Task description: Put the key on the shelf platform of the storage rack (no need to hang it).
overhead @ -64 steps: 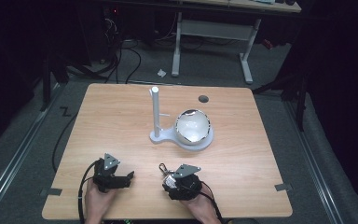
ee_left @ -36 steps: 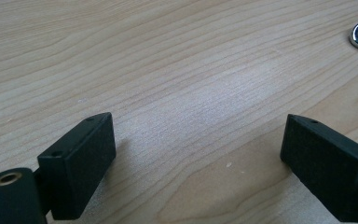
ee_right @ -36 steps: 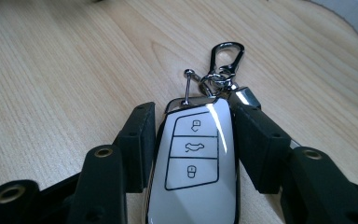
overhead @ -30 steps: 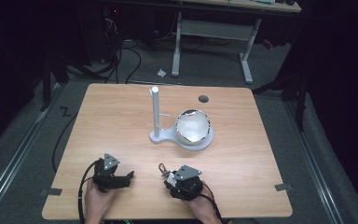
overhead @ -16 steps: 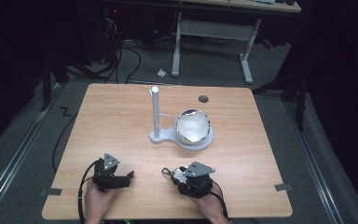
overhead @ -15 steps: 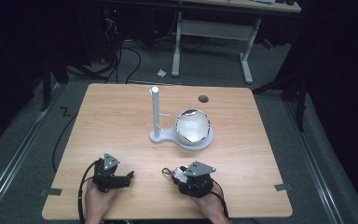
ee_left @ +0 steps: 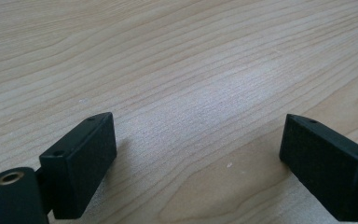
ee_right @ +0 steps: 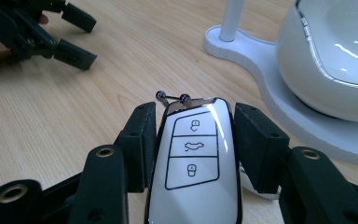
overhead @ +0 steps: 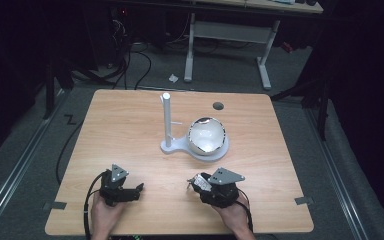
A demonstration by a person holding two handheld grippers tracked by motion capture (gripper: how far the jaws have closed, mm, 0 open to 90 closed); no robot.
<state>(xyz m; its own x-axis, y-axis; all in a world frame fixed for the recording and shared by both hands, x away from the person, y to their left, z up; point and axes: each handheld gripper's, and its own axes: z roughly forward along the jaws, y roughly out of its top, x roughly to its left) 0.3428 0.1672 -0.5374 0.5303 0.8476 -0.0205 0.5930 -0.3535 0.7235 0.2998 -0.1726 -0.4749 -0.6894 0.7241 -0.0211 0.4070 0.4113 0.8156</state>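
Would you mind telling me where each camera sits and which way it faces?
High view: above the person's side, looking forward and down at the table; both hands and grippers show.
Left gripper view: rides the left gripper, looking at bare wood between open jaws.
Right gripper view: rides the right gripper, clamping a key fob, facing the stand.
Shared: stand, left gripper.

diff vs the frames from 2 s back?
The right gripper, shut on the car key fob, shifted a little toward the table's right side and turned. Left gripper stayed put, open over bare wood. The white stand and bowl did not move.
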